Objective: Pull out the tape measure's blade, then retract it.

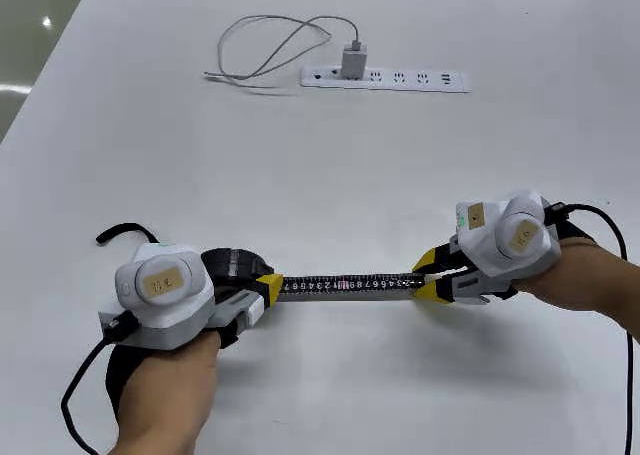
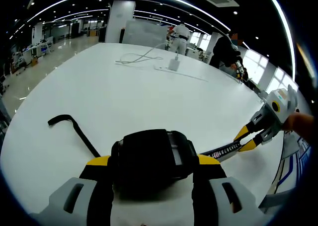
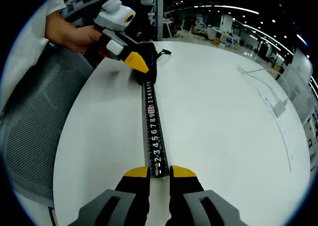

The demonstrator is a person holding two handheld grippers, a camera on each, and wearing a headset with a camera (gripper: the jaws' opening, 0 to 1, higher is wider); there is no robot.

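The black tape measure case (image 1: 235, 268) lies on the white table, and my left gripper (image 1: 262, 293) is shut on it; in the left gripper view the case (image 2: 151, 156) sits between the yellow-tipped jaws. The blade (image 1: 345, 284) runs out to the right, numbers up. My right gripper (image 1: 428, 276) is shut on the blade's end; in the right gripper view the blade (image 3: 153, 131) stretches from my right gripper (image 3: 160, 172) to the case (image 3: 149, 57). The case's black wrist strap (image 2: 74, 129) trails on the table.
A white power strip (image 1: 385, 78) with a plugged-in charger (image 1: 354, 60) and a looped grey cable (image 1: 270, 45) lies at the far side of the table. The table's left edge (image 1: 45, 75) meets the floor. A mesh chair (image 3: 35, 121) stands near the table.
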